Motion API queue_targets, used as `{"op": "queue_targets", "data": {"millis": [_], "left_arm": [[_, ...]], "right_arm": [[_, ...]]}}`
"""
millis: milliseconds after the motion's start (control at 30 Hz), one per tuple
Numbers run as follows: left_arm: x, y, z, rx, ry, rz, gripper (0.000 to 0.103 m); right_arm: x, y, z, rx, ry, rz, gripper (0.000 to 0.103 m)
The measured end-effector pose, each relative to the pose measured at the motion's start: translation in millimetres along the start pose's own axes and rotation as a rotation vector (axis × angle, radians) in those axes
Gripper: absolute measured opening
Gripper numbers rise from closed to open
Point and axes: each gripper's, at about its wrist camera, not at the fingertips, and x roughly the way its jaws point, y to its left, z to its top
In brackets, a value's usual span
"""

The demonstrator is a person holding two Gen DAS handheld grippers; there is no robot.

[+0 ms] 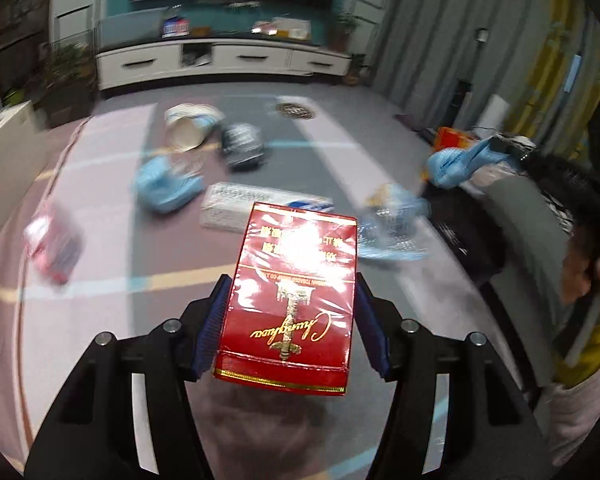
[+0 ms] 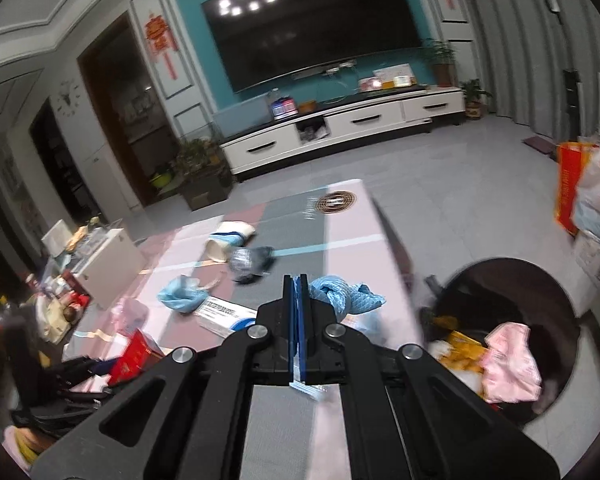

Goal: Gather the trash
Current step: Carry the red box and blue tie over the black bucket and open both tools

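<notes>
My left gripper is shut on a red cigarette pack and holds it above the table; the pack also shows in the right wrist view. My right gripper is shut on a crumpled blue face mask, held over the table's right edge; the mask also shows in the left wrist view. On the table lie a paper cup, a dark crumpled wrapper, a blue mask, a white box, a blue-and-clear wrapper and a pink packet.
A dark round bin stands right of the table, holding pink and yellow trash. The pink-and-grey table ends near it. A TV cabinet is across the floor. A person is at the right.
</notes>
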Motion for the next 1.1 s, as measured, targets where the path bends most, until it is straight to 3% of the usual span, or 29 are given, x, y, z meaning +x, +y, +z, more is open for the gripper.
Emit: {"op": "queue_targets", "data": {"millis": [267,533,733,1000,1100], "left_arm": [[18,-85,21,0.106,0.013,-0.109,0.06],[58,-156,46,0.222,0.057,-0.157,0.061],[100,-200,67,0.254,0.1,-0.193,0.061],[145,-233,70,0.262,0.149,-0.197,0.061],[156,-237,71,0.258,0.156,-0.19,0.068]], "right_arm": [[-31,-58,-29,0.075,-0.011,-0.109,0.002],[-47,-114,-41,0.194,-0.03,-0.15,0.003],[-48,-143,-47,0.244,-0.029,-0.165,0.003],[-45,-174,-53,0.303,-0.017,-0.198,0.003],[-44,-185,-56,0.328,-0.013,-0.203,0.004]]}}
